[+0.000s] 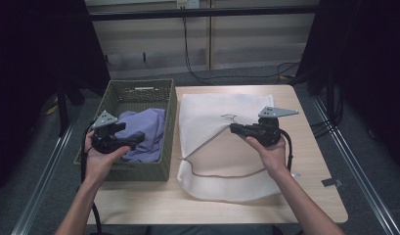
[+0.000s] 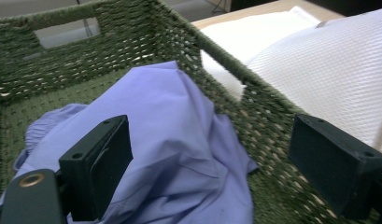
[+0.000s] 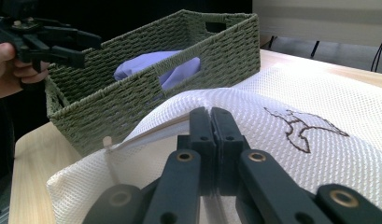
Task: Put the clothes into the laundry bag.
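Woven basket (image 1: 139, 93) beside mesh bag (image 1: 222, 117), lilac cloth (image 1: 146, 129) inside

a recording lab: black curtains (image 1: 36, 73), trailing cables (image 1: 192, 58), bare table (image 1: 310, 196).

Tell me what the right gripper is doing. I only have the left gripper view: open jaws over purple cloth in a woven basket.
Observer: The right gripper is shut on the white mesh bag, pinching its top layer.
Operator: Is the bag's mouth open?
Observer: Yes. The pinched edge stands apart from the lower edge, with a wide gap between them.
Operator: Where does the left gripper sit over the basket?
Observer: The left gripper is over the near left part of the basket.
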`<action>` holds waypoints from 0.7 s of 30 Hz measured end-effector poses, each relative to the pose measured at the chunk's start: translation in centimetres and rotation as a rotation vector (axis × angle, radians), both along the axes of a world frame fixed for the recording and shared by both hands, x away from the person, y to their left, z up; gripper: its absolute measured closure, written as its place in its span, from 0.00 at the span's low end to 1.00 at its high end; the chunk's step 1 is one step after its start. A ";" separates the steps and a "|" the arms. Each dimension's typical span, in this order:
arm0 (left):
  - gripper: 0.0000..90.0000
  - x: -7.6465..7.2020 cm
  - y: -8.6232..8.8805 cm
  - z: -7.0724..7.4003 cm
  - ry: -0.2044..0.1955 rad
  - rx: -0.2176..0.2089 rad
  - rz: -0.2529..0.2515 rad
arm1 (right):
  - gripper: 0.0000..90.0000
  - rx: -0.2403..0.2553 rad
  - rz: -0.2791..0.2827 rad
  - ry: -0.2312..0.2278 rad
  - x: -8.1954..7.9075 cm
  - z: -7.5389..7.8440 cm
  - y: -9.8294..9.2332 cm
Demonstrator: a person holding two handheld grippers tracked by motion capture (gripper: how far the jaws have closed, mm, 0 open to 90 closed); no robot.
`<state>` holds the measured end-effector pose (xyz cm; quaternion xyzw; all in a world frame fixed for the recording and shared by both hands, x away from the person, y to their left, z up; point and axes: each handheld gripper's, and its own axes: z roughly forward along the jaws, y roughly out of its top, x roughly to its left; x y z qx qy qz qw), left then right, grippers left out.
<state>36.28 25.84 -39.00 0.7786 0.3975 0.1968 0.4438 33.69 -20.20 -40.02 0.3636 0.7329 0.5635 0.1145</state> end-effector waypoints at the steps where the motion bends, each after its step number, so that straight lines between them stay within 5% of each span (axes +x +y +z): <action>1: 0.14 0.2 0.0 0.0 0.005 -0.001 0.004 | 0.99 0.000 0.000 0.000 0.0 0.0 0.0; 5: 0.12 1.6 0.1 -0.2 0.076 0.022 0.022 | 0.99 0.000 0.005 0.003 0.0 0.0 0.1; 13: 0.11 3.3 0.3 0.6 0.059 0.055 0.059 | 0.99 -0.002 0.009 0.004 0.1 -0.1 0.2; 21: 0.11 6.1 -0.3 -0.6 0.143 0.128 0.039 | 0.99 -0.003 0.009 0.007 0.1 -0.1 0.2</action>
